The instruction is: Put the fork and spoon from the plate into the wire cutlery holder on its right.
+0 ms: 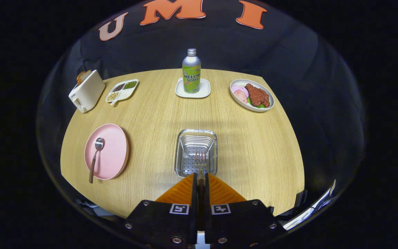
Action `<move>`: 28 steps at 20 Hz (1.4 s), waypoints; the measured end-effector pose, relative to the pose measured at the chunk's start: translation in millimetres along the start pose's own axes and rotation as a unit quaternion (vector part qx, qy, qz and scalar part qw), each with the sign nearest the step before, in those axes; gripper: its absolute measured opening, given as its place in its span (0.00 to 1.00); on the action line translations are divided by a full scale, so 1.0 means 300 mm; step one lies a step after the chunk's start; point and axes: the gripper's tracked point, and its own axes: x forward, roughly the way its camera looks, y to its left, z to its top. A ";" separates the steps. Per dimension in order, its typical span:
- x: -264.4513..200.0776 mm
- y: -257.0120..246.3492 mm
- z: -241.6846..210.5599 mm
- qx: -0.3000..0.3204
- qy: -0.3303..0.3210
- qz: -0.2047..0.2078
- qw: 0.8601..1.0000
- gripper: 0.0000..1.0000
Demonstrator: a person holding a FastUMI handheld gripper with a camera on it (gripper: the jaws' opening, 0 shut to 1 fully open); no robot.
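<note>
1. Jaws closed on the fork [200, 162], handle pinched between the fingers [185, 192], tines pointing forward and standing over the wire cutlery holder [196, 152].
2. Gripper [199, 181] poised just short of the holder's near rim, aimed straight along the holder's long axis; held so, probably, to let the fork drop inside rather than catch on the wire wall.
3. Whether the tines already touch the perforated floor of the holder or hang above it: cannot tell from this angle.
4. Spoon [94, 158] left lying on the pink plate [114, 152], bowl toward the far side, handle running back over the near rim; well apart from the fingers, off to the holder's left.
5. Plate and holder set side by side on the near half of the wooden surface [254, 148], so the carry between them is short and unobstructed.
6. Farther back, clear of the work: a toaster [86, 91], a divided snack dish [122, 91], a soda bottle [191, 71] on a square coaster, and a plate of meat and ham [252, 95].
7. Judged stage: first of two transfers nearly finished; release of the fork pending, spoon not yet fetched.
8. Pose: gripper level and centred, looking down onto the surface at a moderate tilt, no visible roll to either side.
9. Likely risk: letting go too high, with the fork bouncing or leaning out over the low rim.
</note>
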 end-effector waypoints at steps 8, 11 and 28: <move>-0.077 -0.021 0.218 0.019 -0.140 -0.018 0.990 0.11; -0.141 -0.018 0.314 0.022 -0.211 -0.029 0.977 0.13; -0.387 0.327 0.491 0.005 -0.418 -0.003 0.908 0.81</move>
